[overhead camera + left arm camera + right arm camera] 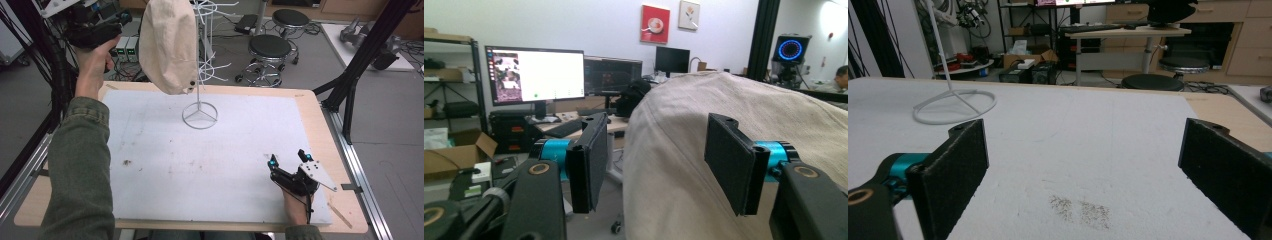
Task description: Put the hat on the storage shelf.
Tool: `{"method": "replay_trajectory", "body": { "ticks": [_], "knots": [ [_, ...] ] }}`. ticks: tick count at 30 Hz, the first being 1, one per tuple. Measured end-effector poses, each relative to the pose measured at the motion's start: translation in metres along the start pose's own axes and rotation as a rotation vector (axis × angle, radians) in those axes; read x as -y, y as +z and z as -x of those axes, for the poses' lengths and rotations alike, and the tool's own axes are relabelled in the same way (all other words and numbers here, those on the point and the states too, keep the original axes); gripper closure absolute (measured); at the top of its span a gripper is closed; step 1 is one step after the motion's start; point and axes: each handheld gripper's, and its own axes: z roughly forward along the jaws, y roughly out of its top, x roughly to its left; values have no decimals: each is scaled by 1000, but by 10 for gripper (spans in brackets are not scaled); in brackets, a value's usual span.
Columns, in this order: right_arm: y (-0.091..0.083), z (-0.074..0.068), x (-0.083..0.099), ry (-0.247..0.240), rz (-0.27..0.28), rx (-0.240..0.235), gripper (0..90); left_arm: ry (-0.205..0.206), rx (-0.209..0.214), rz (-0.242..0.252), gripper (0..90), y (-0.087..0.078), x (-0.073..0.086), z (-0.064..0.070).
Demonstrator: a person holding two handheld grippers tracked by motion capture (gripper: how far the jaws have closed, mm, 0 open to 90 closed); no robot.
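Note:
A beige cloth bag (167,45) hangs on a white wire stand (200,116) at the back of the table. My left gripper (122,20) is held high to the left of the bag and points at it. In the left gripper view the left gripper (656,150) is open, and the bag's fabric (684,165) spreads just ahead of its jaws; I cannot tell if it touches them. My right gripper (288,159) rests low near the table's front right corner. It stands open (1083,150) with nothing between its pads, facing the stand's ring base (954,106).
A white mat (210,160) covers the wooden table (327,135), with small dark stains (1080,210) on it. Black frame posts (360,60) stand at the right, and two round stools (270,47) sit beyond the far edge. Desks with monitors (536,75) are farther off.

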Motion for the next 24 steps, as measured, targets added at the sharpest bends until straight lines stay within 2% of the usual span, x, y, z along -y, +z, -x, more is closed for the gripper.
{"method": "replay_trajectory", "body": {
  "ticks": [11,17,24],
  "knots": [
    [0,-1,0,-3,2,0,48,25,-19,2,398,-18,4,0],
    [0,-2,0,1,2,-2,49,24,-35,7,374,-31,11,-2],
    [-1,-1,0,2,2,-3,48,45,-51,7,331,-45,20,0]
  ]
}}
